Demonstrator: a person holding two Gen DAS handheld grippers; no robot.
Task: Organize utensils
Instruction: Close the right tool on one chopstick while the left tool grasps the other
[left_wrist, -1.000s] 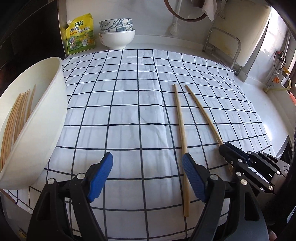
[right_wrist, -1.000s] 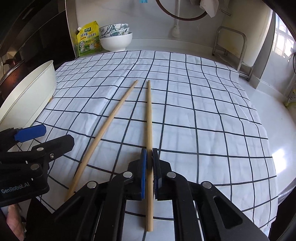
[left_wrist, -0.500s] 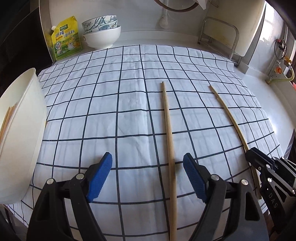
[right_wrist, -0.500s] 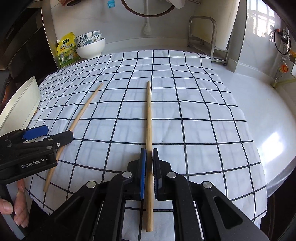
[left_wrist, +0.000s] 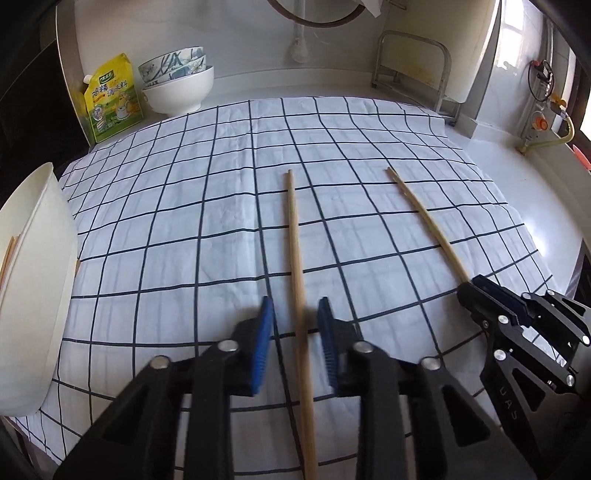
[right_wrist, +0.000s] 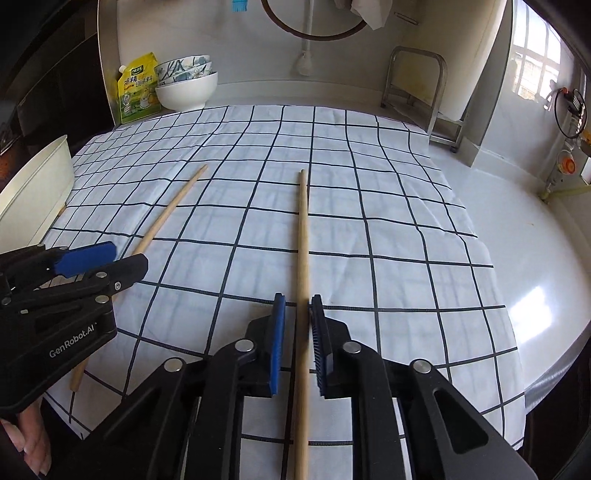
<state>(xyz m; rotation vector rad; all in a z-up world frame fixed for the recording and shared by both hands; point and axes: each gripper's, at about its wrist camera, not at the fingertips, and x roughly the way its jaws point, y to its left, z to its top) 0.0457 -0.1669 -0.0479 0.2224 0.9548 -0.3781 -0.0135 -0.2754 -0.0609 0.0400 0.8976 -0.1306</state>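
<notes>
Two wooden chopsticks are seen lying apart on a white checked cloth (left_wrist: 207, 206) spread over the table (right_wrist: 535, 251). The left chopstick (left_wrist: 297, 266) is framed by the left gripper (left_wrist: 295, 314), whose blue pads (left_wrist: 264, 332) stand a little off either side of the stick with a visible gap, so nothing is clamped. The right chopstick (right_wrist: 303, 251) is framed likewise by the right gripper (right_wrist: 297, 299); its jaws are narrowly parted, one pad close against the stick and the other a short way off, and no firm hold is shown. In the left wrist view the right chopstick (left_wrist: 424, 218) is seen running into the right gripper at the lower right. In the right wrist view the left chopstick (right_wrist: 170, 210) is seen passing beneath the left gripper at the left edge.

At the left edge of the cloth a large white tub (left_wrist: 33, 288) is tilted, with more chopsticks (left_wrist: 9, 254) just visible inside. At the far left corner stacked bowls (left_wrist: 179, 83) are set beside a yellow pouch (left_wrist: 110, 98). A metal rack (right_wrist: 421, 92) is placed against the back wall.
</notes>
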